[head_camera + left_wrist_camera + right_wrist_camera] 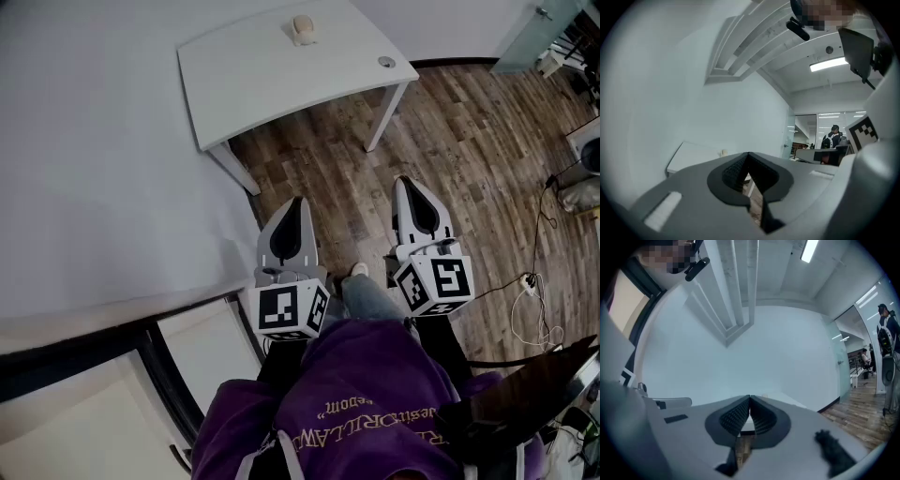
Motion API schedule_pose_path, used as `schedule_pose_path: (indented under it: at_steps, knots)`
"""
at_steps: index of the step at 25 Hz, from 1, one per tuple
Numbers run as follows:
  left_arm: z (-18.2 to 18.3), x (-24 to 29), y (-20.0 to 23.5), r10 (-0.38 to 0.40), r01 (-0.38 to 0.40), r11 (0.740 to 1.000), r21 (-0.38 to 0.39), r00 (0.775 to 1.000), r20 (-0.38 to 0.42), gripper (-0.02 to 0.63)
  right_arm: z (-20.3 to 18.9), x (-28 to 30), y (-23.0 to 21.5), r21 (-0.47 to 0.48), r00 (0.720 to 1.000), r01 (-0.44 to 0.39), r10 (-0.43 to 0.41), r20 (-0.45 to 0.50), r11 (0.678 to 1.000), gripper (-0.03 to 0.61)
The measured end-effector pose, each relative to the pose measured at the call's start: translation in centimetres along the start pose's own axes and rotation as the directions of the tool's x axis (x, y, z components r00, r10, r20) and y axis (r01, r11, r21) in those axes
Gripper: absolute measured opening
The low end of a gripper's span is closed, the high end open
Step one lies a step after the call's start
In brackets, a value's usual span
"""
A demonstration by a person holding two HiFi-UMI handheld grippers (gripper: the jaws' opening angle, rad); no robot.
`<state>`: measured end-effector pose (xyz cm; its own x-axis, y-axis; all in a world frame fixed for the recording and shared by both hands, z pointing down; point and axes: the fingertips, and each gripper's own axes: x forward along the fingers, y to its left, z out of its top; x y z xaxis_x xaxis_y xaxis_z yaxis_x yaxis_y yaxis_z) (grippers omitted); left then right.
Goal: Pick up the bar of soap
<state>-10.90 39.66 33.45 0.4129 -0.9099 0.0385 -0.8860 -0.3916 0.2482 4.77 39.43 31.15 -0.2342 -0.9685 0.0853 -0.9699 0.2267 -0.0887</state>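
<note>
A pale beige bar of soap (303, 29) lies near the far edge of a white table (272, 80) in the head view. In the left gripper view the soap (723, 152) shows as a small speck on that table (689, 157), far ahead. My left gripper (296, 204) and my right gripper (409, 183) hover side by side over the wooden floor, well short of the table. Both have their jaws shut with nothing between them. The jaw tips of the left gripper (748, 154) and of the right gripper (749, 398) touch.
A white wall fills the left of the head view. Wooden floor (469, 159) spreads to the right, with cables (534, 281) and equipment at the right edge. A small round fitting (386, 62) sits at the table's right corner. People stand behind glass (833, 136) far off.
</note>
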Motion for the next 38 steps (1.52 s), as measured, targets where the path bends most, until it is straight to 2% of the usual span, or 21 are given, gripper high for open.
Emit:
schedule_pose_path:
  at_steps: [7, 23, 38]
  knots:
    - [0.3, 2.1, 0.1, 0.019, -0.019, 1.000, -0.002, 1.000, 0.012, 0.008, 0.3, 2.1, -1.1, 0.006, 1.000, -0.026, 0.026, 0.008, 1.000, 0.009]
    - [1.3, 11.6, -0.9, 0.085, -0.085, 0.996, 0.010, 0.996, 0.042, 0.008, 2.2, 10.3, -7.3, 0.011, 0.995, -0.102, 0.102, 0.016, 0.995, 0.009]
    - [0.5, 16.6, -0.7, 0.135, -0.135, 0.991, 0.011, 0.990, 0.035, 0.008, 1.6, 14.6, -10.7, 0.023, 0.989, -0.145, 0.145, -0.005, 0.989, 0.009]
